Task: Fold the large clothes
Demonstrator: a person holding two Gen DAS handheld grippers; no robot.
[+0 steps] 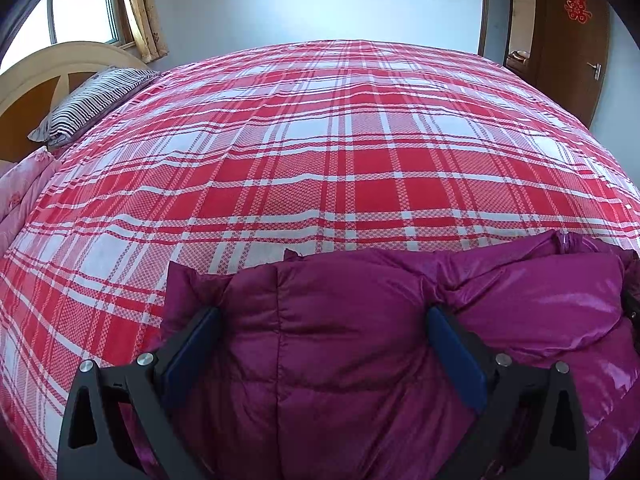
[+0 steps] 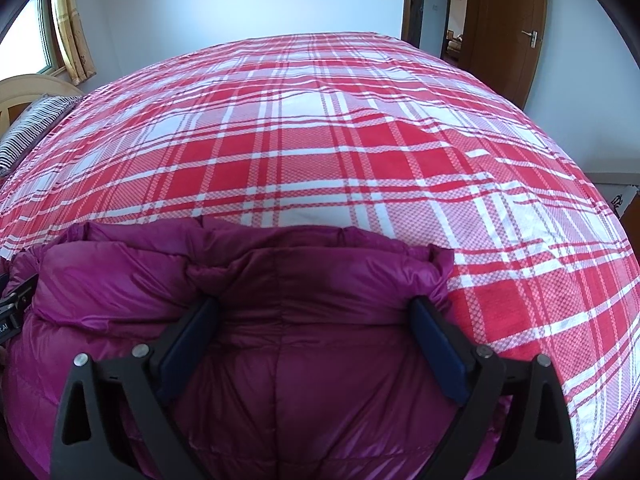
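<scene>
Closest in the left wrist view, the left gripper (image 1: pixel 322 316) has its two blue-padded fingers spread wide apart, with puffy magenta fabric bulging up between them. This is a quilted purple jacket (image 1: pixel 360 344), lying bunched on the near edge of a bed. It cannot be told whether the pads actually pinch the cloth. In the right wrist view, the right gripper (image 2: pixel 314 308) is likewise spread wide, its fingers on either side of a raised fold of the same jacket (image 2: pixel 280 320), whose gathered edge lies just beyond the right finger. At the far left of this view, a dark piece of the other gripper shows against the jacket. Beyond the jacket stretches a red and white plaid bedspread (image 1: pixel 320 140), smooth and covering the whole bed. At its far left lie a striped pillow (image 1: pixel 92 100) against a curved headboard (image 1: pixel 52 64), and a pink quilt (image 1: pixel 20 188) nearer. Behind are a window with a curtain (image 1: pixel 146 12), a pale wall, and a brown door (image 1: pixel 576 40) bearing a red paper ornament.
</scene>
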